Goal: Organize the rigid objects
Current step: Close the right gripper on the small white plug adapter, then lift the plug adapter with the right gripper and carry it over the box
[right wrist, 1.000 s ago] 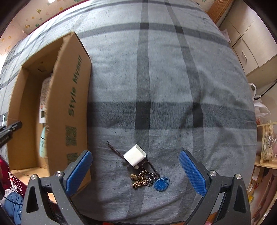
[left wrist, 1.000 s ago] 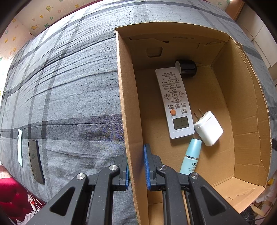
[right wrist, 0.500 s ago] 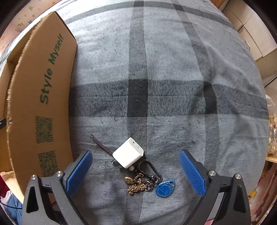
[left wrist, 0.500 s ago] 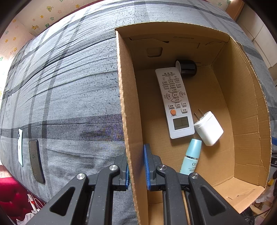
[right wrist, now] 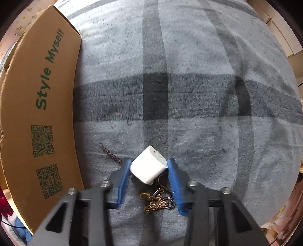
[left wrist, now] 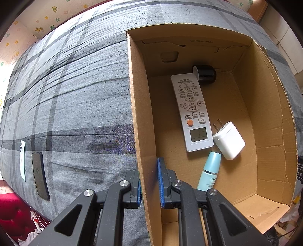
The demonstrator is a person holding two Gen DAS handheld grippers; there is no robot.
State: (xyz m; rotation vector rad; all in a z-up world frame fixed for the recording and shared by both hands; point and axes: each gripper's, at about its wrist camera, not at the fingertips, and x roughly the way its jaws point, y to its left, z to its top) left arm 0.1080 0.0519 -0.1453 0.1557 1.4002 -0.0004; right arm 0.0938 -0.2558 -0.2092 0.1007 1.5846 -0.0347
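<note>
Right hand-held gripper (right wrist: 148, 166) closing around white charger cube (right wrist: 148, 165); left hand-held gripper (left wrist: 148, 181) clamps box wall (left wrist: 140, 117).
Keychain (right wrist: 158, 201) at 6 o'clock, spring (right wrist: 110, 153) at 10; pad contact likely, blurry.

A grey plaid bed cover (right wrist: 198, 98) fills both views, bearing a cardboard box (right wrist: 37, 106) at the left of the right-wrist frame, a white cube charger (right wrist: 148, 167), a small spring (right wrist: 110, 154) and a keychain (right wrist: 157, 202) at lower centre, and two phones (left wrist: 38, 176) at the lower left of the left-wrist frame.

Home bedroom: plaid bedsheet (left wrist: 75, 98), star-patterned wallpaper (left wrist: 47, 17), wardrobe doors (right wrist: 284, 34).
</note>
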